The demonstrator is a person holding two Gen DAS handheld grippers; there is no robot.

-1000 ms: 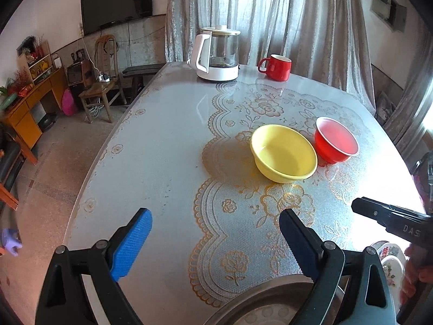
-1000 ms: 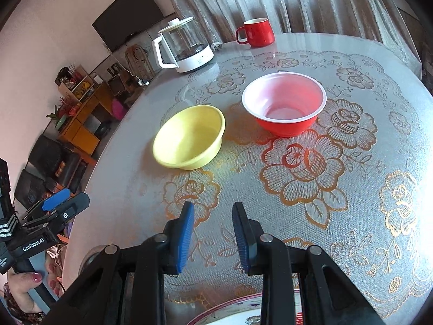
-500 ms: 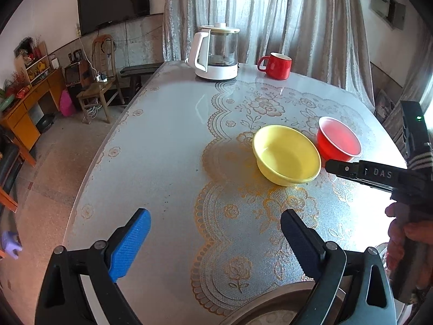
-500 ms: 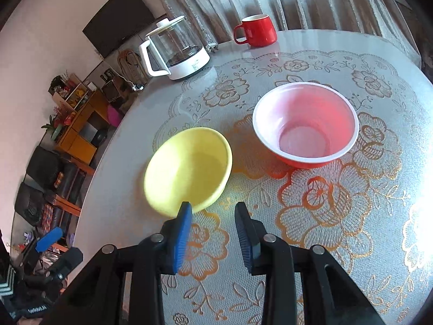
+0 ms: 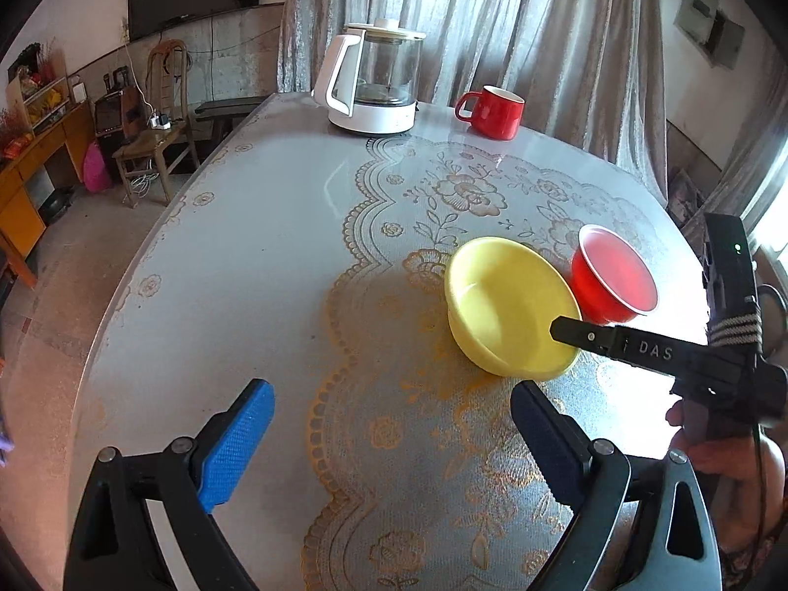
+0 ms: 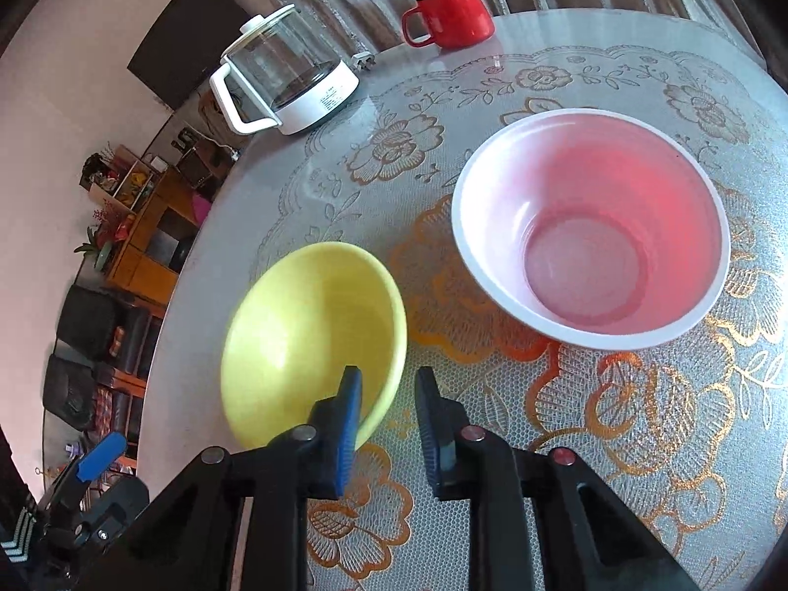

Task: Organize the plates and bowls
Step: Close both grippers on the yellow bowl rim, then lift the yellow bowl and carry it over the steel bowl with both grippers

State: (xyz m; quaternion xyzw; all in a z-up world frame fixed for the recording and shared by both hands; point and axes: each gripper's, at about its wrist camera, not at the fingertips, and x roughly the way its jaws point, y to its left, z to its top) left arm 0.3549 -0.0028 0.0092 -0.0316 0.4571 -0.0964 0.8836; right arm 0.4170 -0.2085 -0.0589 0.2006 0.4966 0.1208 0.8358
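Shallow yellow plastic bowl [image 6: 305, 340] sits upright on the table, near the middle of the gold floral pattern. Its near rim passes between the two fingers of the right gripper [image 6: 386, 394]: left blue pad [image 6: 347, 423] inside the bowl, right pad outside the wall. Jaws are parted, a gap visible on both sides of the rim; not clamped on it. In the left wrist view the same bowl [image 5: 507, 305] shows one black finger of the right gripper [image 5: 581, 332] lying over its right-hand rim, with the holder's hand [image 5: 709, 448] behind.

Red plastic bowl with white rim and pale interior [image 6: 591, 226] stands upright just beside the yellow one, on its right; the two look close but whether they touch I cannot tell. From the left view the red bowl [image 5: 613, 273] sits behind and right of the yellow one.

Left gripper [image 5: 389, 438] hovers over the near table edge, jaws spread wide, nothing between them, well apart from both bowls.

Farther back: glass kettle with white handle and base [image 5: 377, 83] and a red ceramic mug [image 5: 492, 106], near each other at the far edge of the round glass-topped table with lace-pattern cloth [image 5: 256, 266]. Grey curtains [image 5: 492, 24] hang behind them. A wooden chair [image 5: 152, 138] stands on the floor to the left.
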